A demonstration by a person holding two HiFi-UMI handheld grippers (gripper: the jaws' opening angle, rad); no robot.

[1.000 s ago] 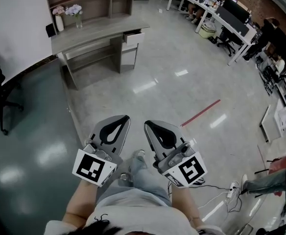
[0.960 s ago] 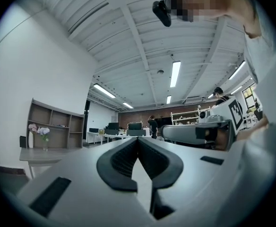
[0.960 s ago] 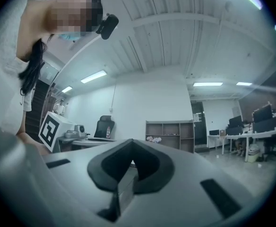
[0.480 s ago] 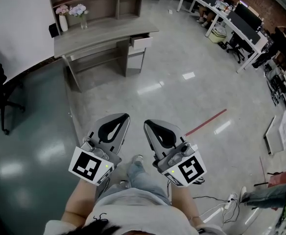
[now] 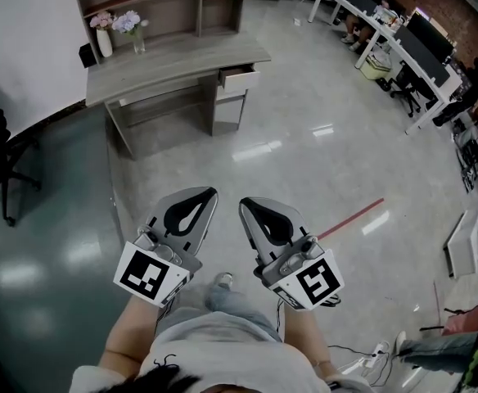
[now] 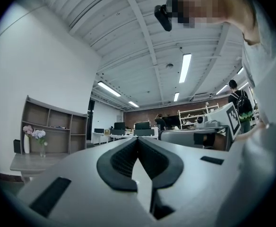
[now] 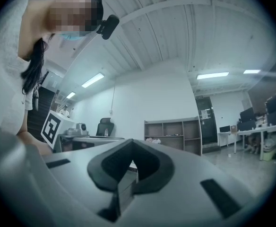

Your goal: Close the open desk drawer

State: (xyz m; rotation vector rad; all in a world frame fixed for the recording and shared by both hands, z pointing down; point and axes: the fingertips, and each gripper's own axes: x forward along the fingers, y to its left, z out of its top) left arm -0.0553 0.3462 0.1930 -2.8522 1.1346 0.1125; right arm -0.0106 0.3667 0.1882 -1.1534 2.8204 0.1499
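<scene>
From the head view I see the pale pulled-out drawer (image 5: 239, 78) at the right end of the long grey wooden table (image 5: 173, 60), well ahead across the floor. My right gripper (image 5: 247, 205) sits marginally nearer than my left gripper (image 5: 207, 195).

Left gripper view: jaws pressed together, gripping nothing.

Right gripper view: likewise, tips touching, empty.

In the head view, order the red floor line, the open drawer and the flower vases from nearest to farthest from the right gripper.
1. Red floor line, right of the right gripper.
2. Open drawer, ahead at the desk.
3. Flower vases, desk's back left.
</scene>
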